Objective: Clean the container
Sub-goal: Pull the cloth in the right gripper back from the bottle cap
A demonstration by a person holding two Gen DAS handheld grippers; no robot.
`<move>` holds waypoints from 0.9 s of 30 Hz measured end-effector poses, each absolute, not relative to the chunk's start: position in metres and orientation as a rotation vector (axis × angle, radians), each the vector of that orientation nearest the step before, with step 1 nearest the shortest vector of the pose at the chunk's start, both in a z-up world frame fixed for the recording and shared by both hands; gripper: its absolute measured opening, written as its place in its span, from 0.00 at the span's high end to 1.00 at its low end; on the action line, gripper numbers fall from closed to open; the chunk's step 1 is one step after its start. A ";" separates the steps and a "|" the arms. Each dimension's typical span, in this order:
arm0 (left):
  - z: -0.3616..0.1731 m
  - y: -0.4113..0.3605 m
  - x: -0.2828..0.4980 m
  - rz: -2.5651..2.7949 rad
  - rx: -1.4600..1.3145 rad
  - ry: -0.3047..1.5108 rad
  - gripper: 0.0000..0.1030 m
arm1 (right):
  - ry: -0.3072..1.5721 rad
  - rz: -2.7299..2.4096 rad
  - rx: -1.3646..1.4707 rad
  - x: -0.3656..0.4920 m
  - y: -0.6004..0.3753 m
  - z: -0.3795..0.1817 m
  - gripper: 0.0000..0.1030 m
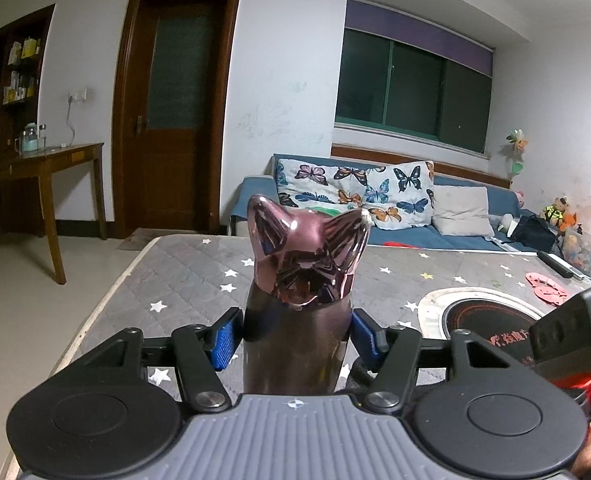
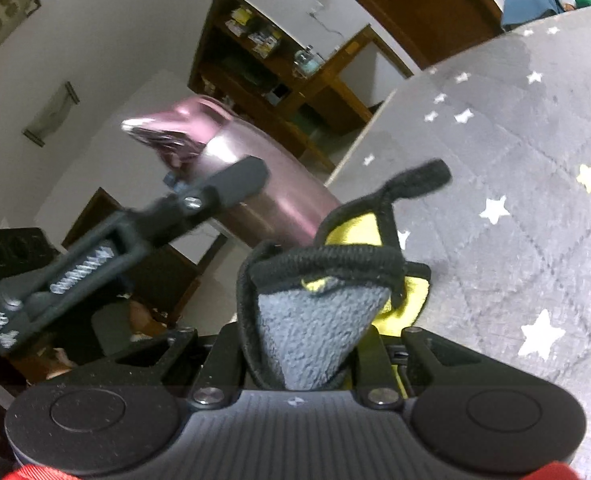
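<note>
The container is a shiny pink-purple bottle (image 1: 295,320) with a cat-ear lid (image 1: 307,256). My left gripper (image 1: 293,336) is shut on the bottle's body, blue pads on both sides, holding it upright above the table. In the right wrist view the bottle (image 2: 263,184) is at upper left, tilted in the frame, with the left gripper's finger (image 2: 223,188) across it. My right gripper (image 2: 315,332) is shut on a grey and yellow cloth with black trim (image 2: 315,320), which hides its fingertips. The cloth sits just below and right of the bottle's base.
A grey starred tablecloth (image 1: 183,272) covers the table. A round induction hob (image 1: 483,316) is set in it at right. A pink flat object (image 1: 545,288) and a remote (image 1: 559,266) lie far right. A sofa with cushions (image 1: 375,196) stands behind; a wooden desk (image 1: 43,168) at left.
</note>
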State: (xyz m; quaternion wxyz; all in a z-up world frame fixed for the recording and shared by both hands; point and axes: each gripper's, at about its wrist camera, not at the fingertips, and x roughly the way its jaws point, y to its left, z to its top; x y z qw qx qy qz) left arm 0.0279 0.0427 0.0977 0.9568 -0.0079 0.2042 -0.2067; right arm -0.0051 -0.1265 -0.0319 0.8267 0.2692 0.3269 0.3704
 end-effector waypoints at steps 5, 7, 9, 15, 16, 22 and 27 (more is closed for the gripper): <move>0.099 0.036 0.028 -0.423 0.017 0.415 0.34 | 0.684 0.751 0.562 -0.012 -0.131 -0.032 0.85; 0.099 0.033 0.028 -0.428 0.028 0.412 0.28 | 0.677 0.732 0.557 -0.014 -0.134 -0.031 0.85; 0.100 0.030 0.028 -0.427 0.037 0.402 0.17 | 0.665 0.710 0.541 -0.017 -0.136 -0.029 0.85; 0.098 0.020 0.034 -0.430 0.062 0.403 0.19 | 0.624 0.711 0.452 -0.031 -0.128 -0.014 0.85; 0.098 0.018 0.034 -0.424 0.069 0.405 0.22 | 0.611 0.718 0.428 -0.034 -0.124 -0.012 0.85; 0.099 0.025 0.035 -0.403 0.048 0.402 0.41 | 0.618 0.705 0.352 -0.042 -0.115 -0.012 0.85; 0.096 0.031 0.031 -0.414 0.044 0.393 0.41 | 0.597 0.648 0.401 -0.050 -0.133 -0.006 0.85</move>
